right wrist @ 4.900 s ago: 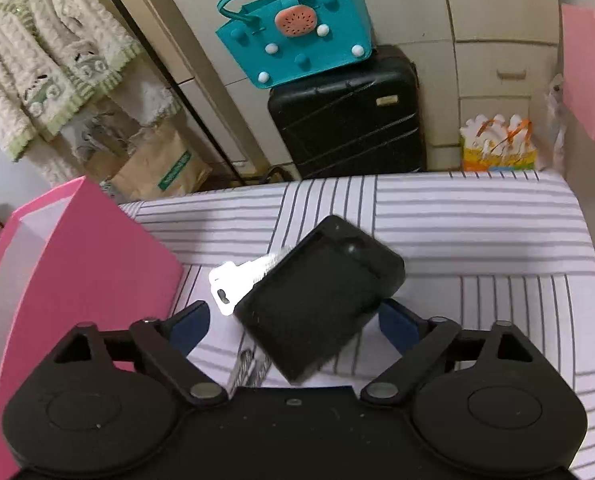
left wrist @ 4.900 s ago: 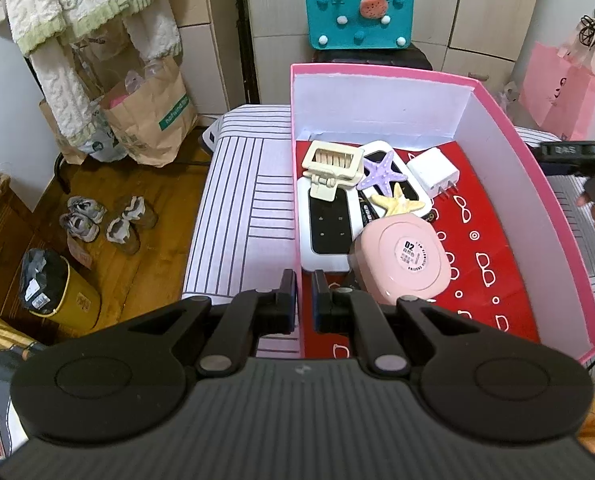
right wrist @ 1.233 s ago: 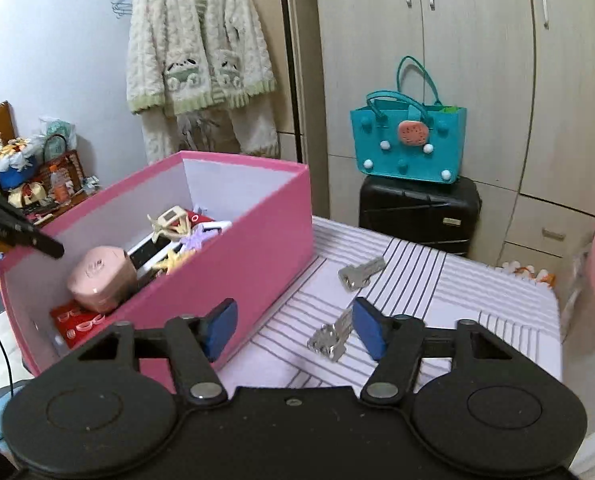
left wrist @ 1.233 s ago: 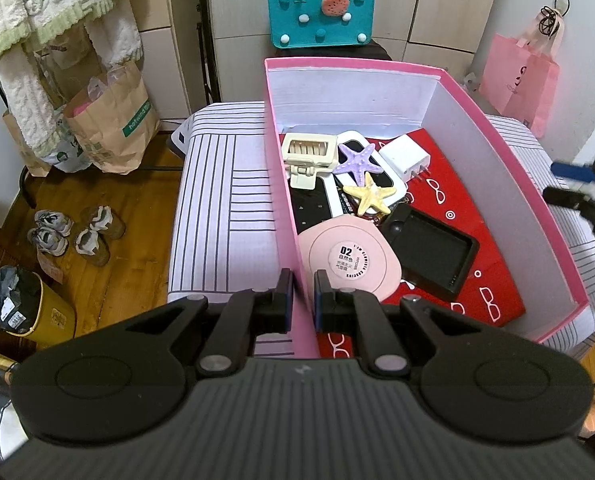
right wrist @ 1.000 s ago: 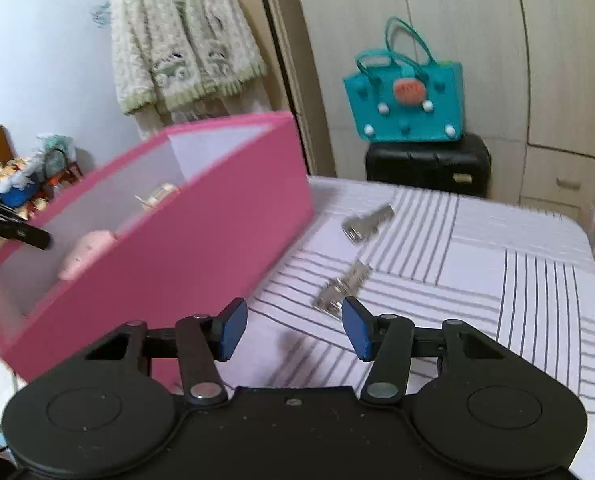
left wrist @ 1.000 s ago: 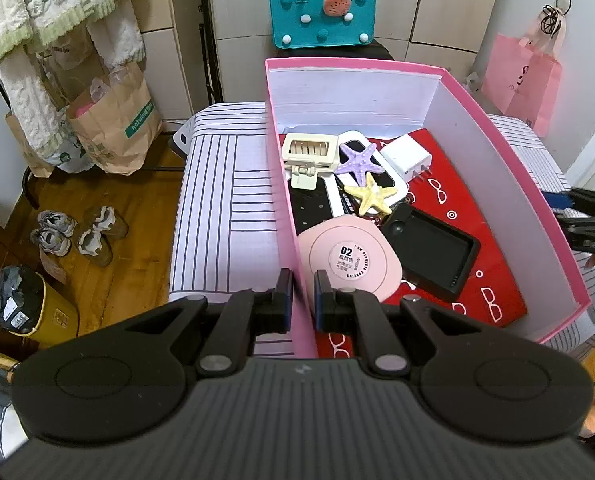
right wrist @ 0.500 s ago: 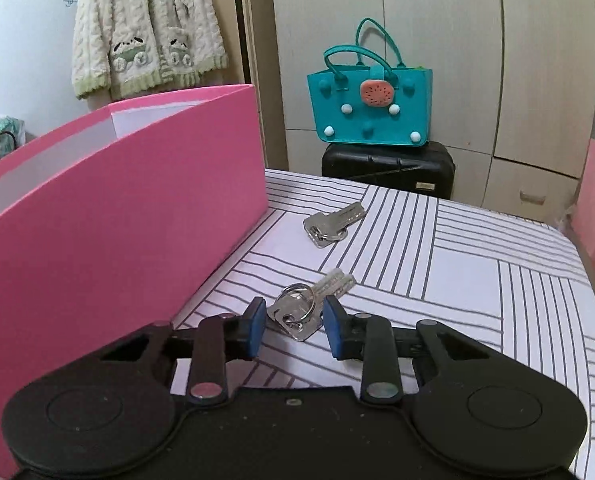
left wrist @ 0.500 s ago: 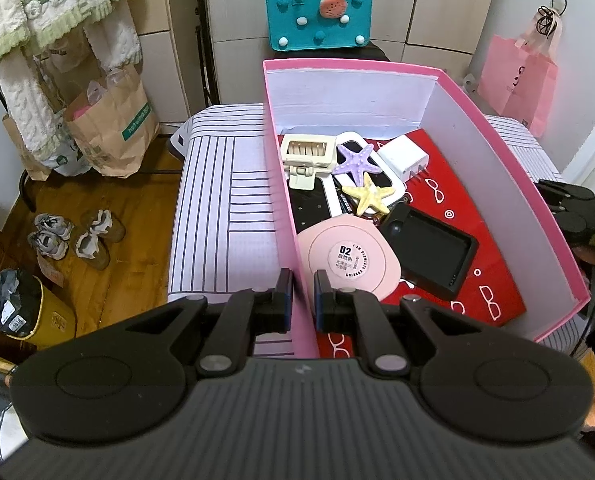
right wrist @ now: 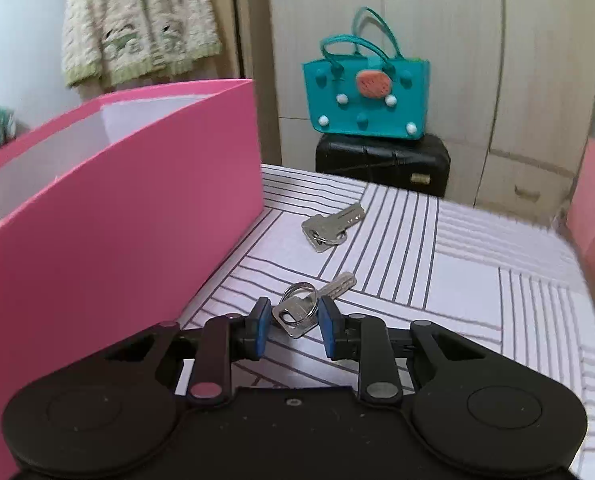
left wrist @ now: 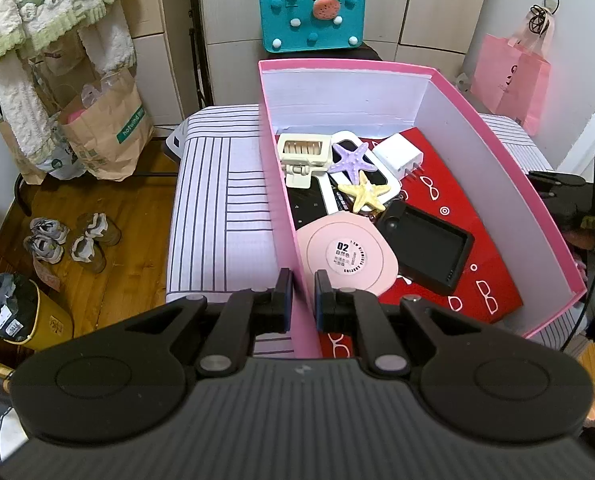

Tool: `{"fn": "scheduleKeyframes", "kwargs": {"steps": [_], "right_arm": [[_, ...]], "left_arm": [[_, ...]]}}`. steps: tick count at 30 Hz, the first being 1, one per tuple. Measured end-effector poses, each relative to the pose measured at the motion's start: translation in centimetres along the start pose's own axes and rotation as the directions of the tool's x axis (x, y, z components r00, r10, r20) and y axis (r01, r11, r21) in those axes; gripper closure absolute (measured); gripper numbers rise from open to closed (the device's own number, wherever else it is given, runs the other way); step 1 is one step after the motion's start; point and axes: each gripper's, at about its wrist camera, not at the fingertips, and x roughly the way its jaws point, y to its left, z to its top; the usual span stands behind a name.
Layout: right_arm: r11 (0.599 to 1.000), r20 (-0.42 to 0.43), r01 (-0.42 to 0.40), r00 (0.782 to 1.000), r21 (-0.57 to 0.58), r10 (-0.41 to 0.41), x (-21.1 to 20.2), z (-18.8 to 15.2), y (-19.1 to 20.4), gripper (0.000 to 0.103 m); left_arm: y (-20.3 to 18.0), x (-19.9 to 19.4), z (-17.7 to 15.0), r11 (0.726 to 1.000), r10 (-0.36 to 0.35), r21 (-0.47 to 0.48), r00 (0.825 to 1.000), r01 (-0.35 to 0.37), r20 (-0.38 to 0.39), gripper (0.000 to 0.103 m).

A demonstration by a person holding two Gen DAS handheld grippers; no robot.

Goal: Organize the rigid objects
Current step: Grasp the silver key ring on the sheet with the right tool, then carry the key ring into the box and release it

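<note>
My left gripper (left wrist: 303,294) is shut on the near left wall of the pink box (left wrist: 281,184). Inside lie a pink round case (left wrist: 347,256), a black case (left wrist: 429,244), a cream hair clip (left wrist: 303,154), a purple starfish (left wrist: 353,158), a yellow starfish (left wrist: 367,196) and a white charger (left wrist: 401,156). My right gripper (right wrist: 293,322) is low over the striped cloth beside the box (right wrist: 117,216). Its fingers (right wrist: 262,320) stand close on either side of a key ring (right wrist: 309,304); whether they grip it is unclear. A second key set (right wrist: 331,226) lies farther off.
The striped cloth (right wrist: 437,264) covers the table, which ends at the right. A teal bag (right wrist: 367,96) sits on a black suitcase (right wrist: 381,162) behind. A pink bag (left wrist: 511,76) hangs at the right. A paper bag (left wrist: 105,124) and shoes (left wrist: 69,236) are on the floor at the left.
My right gripper has moved down and forward to the nearer key ring and its fingers have narrowed around it. The left gripper stays clamped on the box wall.
</note>
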Motion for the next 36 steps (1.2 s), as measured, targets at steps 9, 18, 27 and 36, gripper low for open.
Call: {"fn": "scheduleKeyframes", "kwargs": {"steps": [9, 18, 27, 36], "right_arm": [[1.000, 0.030, 0.016, 0.999, -0.011, -0.016, 0.0, 0.4, 0.1, 0.074], [0.999, 0.004, -0.017, 1.000, 0.039, 0.017, -1.1, 0.8, -0.4, 0.074], [0.961, -0.032, -0.131, 0.989, 0.245, 0.143, -1.8, 1.7, -2.6, 0.074], [0.932, -0.050, -0.214, 0.970, 0.292, 0.239, -3.7, 3.9, -2.5, 0.074]], "left_arm": [[0.0, 0.0, -0.1, 1.000, -0.003, 0.000, 1.000, 0.003, 0.001, 0.093], [-0.1, -0.1, 0.0, 1.000, -0.005, 0.020, 1.000, 0.006, -0.008, 0.093], [0.1, -0.1, -0.1, 1.000, -0.010, 0.016, 1.000, 0.010, -0.007, 0.093], [0.1, -0.1, -0.2, 1.000, -0.011, 0.021, 1.000, 0.012, -0.007, 0.093]]}}
